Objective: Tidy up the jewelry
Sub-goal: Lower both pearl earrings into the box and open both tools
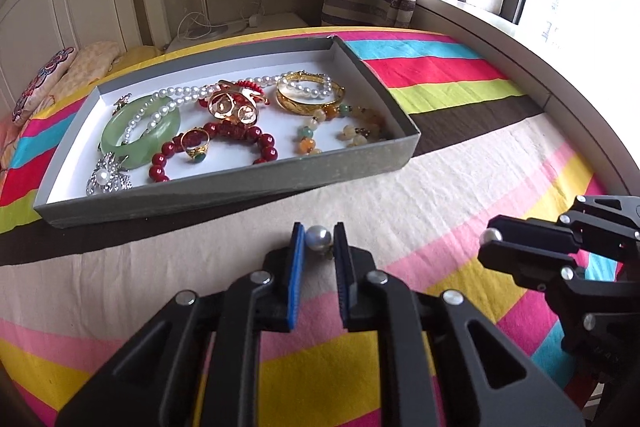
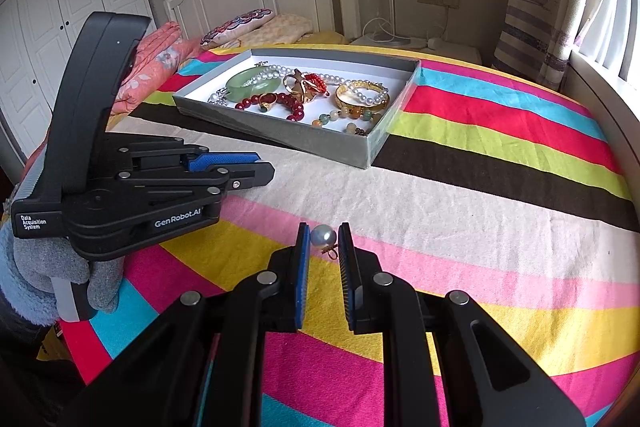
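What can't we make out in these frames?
- Right wrist view: left pearl earring, hidden by side-on left gripper fingers.
- Left wrist view: right pearl earring post, hidden by right gripper fingers.
- Both views: pearl necklace clasp, too small, lost in tray tangle.

Two pearl earrings (image 1: pixel 319 238) (image 2: pixel 324 236) off the bedspread; grey jewelry box (image 1: pixel 240 183) holds bangles, beads.

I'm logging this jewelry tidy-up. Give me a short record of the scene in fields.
surface: striped bedspread
container: grey box, open, lying on the bedspread
inside: green bangle, pearl necklace, red bead bracelet
left gripper: shut on first pearl earring
right gripper: shut on second pearl earring
earrings boxed: not yet
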The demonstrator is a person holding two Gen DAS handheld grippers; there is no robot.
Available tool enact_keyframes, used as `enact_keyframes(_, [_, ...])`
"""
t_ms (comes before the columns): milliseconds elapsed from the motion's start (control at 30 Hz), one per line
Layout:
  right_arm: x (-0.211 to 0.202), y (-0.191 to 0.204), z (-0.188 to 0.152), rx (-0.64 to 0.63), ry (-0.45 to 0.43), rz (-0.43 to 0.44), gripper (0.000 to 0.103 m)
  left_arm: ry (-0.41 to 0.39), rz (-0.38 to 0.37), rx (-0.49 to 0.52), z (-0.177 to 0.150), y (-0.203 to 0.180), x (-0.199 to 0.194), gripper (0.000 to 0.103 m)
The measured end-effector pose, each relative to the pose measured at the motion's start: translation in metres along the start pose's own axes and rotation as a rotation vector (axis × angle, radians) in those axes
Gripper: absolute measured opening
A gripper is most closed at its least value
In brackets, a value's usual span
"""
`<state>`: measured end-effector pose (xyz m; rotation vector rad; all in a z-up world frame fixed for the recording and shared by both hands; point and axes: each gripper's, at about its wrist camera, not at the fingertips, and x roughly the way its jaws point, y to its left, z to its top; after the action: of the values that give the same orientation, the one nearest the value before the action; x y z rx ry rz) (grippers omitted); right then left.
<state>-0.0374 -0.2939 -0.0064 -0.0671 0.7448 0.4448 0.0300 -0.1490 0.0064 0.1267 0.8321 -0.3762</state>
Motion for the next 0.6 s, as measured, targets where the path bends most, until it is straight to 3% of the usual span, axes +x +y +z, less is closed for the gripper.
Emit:
enact_keyframes(400, [-0.004,0.002,0.001,-0.004,-0.025,-0.02,0.016,-0.039,0.039,-0.036,-0.018,0.013,-0.026,0.014])
enact_keyframes(600, [-0.007,0.016,0.026,-0.043,-0.064,-0.024,0.016,-0.078,0.067,-0.051,-0.009,0.023,-0.041,0.014])
